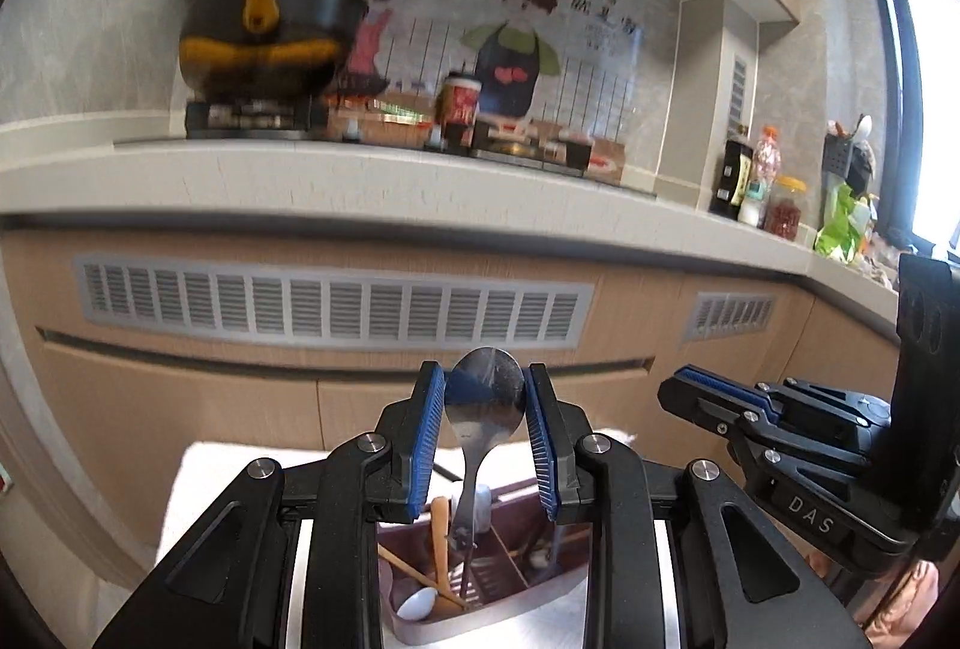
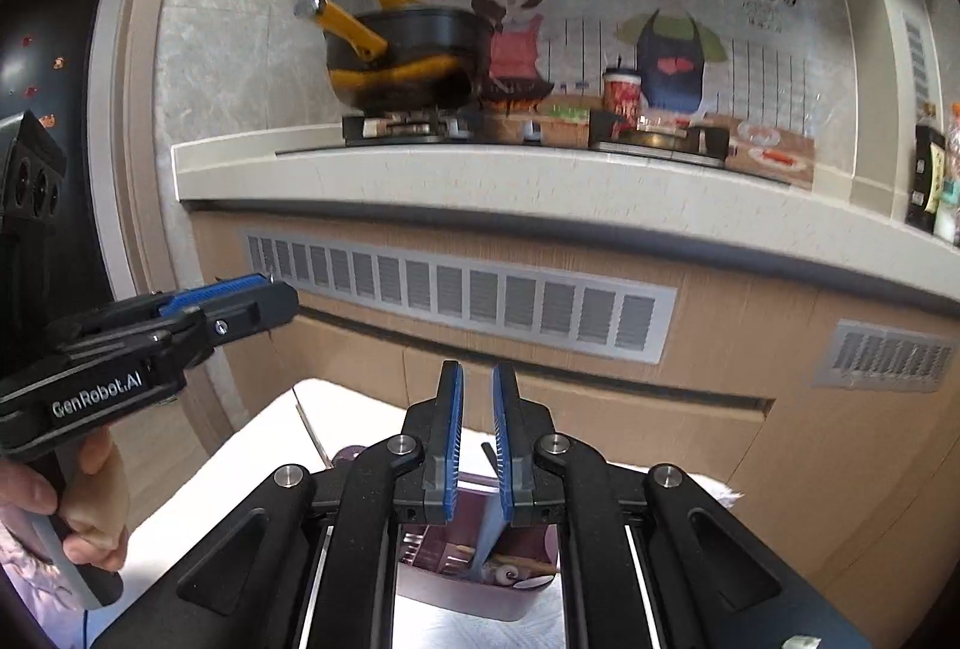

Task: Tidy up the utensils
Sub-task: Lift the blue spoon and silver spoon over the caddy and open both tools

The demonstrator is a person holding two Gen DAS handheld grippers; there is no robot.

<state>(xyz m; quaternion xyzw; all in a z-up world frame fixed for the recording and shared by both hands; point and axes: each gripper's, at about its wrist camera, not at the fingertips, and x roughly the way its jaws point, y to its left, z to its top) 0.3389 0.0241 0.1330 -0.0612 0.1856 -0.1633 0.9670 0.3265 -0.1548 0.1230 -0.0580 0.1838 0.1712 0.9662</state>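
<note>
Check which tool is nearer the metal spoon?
Left. The left tool has the metal spoon standing between its fingers, bowl up; the right tool sits apart to its right, over the caddy.

pot (image 1: 264, 42): motion-blurred | caddy (image 1: 480, 598): partly hidden behind left tongs (image 1: 486, 445)

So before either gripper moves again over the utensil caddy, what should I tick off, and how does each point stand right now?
1. Left gripper has the metal spoon: cannot tell. The bowl sits between the pads, but contact is unclear.
2. Spoon is over the caddy: ok. Its handle points down into the compartments.
3. Spoon's compartment is free: cannot tell. Wooden chopsticks and a white spoon crowd the nearby slots.
4. Right gripper has the blue utensil: cannot tell. The utensil stands between nearly shut pads.
5. Grippers are apart: ok. A gap shows between them in both views.
</note>
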